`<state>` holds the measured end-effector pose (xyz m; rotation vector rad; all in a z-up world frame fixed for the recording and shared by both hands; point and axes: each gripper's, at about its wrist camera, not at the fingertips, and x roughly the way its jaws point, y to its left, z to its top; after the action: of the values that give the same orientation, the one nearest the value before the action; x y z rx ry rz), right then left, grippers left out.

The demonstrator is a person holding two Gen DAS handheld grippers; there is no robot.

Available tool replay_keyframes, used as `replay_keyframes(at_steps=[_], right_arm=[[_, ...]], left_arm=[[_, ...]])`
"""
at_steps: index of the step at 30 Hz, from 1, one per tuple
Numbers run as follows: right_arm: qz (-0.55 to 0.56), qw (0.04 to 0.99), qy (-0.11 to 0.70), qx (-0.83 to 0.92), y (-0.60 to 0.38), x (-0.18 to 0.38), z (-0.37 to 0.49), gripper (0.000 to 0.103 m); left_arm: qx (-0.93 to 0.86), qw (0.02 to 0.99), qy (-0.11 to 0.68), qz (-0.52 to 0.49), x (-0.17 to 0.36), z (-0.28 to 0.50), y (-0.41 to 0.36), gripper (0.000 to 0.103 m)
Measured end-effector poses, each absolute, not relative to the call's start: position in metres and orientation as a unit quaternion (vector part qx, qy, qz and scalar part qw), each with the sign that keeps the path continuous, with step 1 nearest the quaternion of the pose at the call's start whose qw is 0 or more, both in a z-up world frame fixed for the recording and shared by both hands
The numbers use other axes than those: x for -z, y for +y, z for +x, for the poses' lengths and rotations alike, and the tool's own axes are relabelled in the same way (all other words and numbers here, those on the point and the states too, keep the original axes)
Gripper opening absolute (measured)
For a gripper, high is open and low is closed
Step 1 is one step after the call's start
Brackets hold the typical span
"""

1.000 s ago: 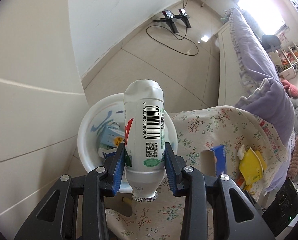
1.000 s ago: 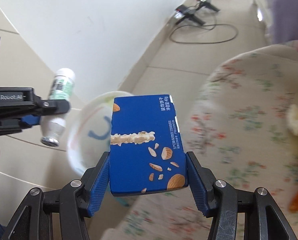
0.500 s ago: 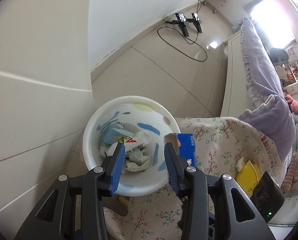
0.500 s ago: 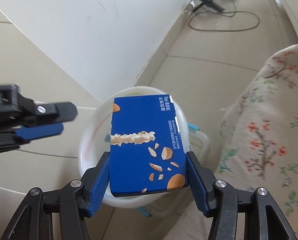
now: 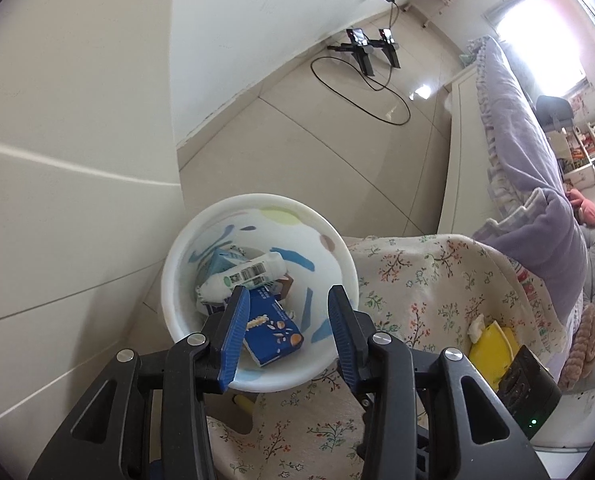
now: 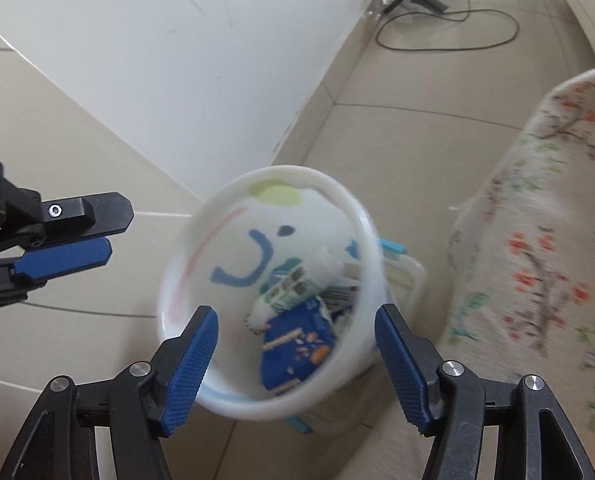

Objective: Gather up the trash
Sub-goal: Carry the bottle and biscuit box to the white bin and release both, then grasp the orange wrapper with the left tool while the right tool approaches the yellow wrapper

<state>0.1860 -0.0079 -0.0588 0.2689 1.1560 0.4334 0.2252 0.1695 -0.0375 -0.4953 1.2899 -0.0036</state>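
A white trash bin (image 5: 169, 280) with coloured marks stands on the floor beside the floral-covered table (image 5: 437, 280); it also shows in the right wrist view (image 6: 177, 280). Inside lie a white plastic bottle (image 5: 243, 276) and a blue snack box (image 5: 271, 330), both also seen in the right wrist view as the bottle (image 6: 287, 294) and the box (image 6: 297, 344). My left gripper (image 5: 287, 332) is open and empty above the bin. My right gripper (image 6: 297, 354) is open and empty above the bin. The left gripper's fingers (image 6: 63, 258) show in the right wrist view.
A yellow wrapper (image 5: 491, 350) and a crumpled white scrap (image 5: 476, 326) lie on the floral cloth, next to a black device (image 5: 529, 396). A bed with a purple blanket (image 5: 537, 168) is at the right. A black cable and stand (image 5: 367, 56) lie on the tiled floor.
My left gripper opened and dropped the white bottle into the bin. My right gripper then opened and dropped the blue snack box into the bin.
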Motion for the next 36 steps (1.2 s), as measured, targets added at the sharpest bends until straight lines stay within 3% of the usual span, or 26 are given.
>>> replay_keyframes(at_steps=[11, 21, 25, 29, 36], right_arm=[[0.116, 0.828, 0.525, -0.156, -0.094, 0.018, 0.151, 0.070], [0.108, 0.844, 0.523, -0.044, -0.236, -0.026, 0.110, 0.074], [0.126, 0.839, 0.529, 0.010, -0.292, -0.024, 0.092, 0.076], [0.214, 0.813, 0.537, 0.059, -0.351, -0.004, 0.076, 0.076], [0.256, 0.778, 0.569, 0.069, -0.373, 0.026, 0.065, 0.076]], left_arm=[[0.045, 0.772, 0.597, -0.214, 0.033, 0.223, 0.122, 0.043], [0.143, 0.764, 0.611, -0.152, 0.034, 0.212, 0.019, 0.043], [0.172, 0.759, 0.616, -0.121, 0.039, 0.202, -0.025, 0.044], [0.199, 0.754, 0.618, -0.094, 0.042, 0.193, -0.066, 0.044], [0.249, 0.753, 0.609, -0.024, 0.050, 0.171, -0.143, 0.044]])
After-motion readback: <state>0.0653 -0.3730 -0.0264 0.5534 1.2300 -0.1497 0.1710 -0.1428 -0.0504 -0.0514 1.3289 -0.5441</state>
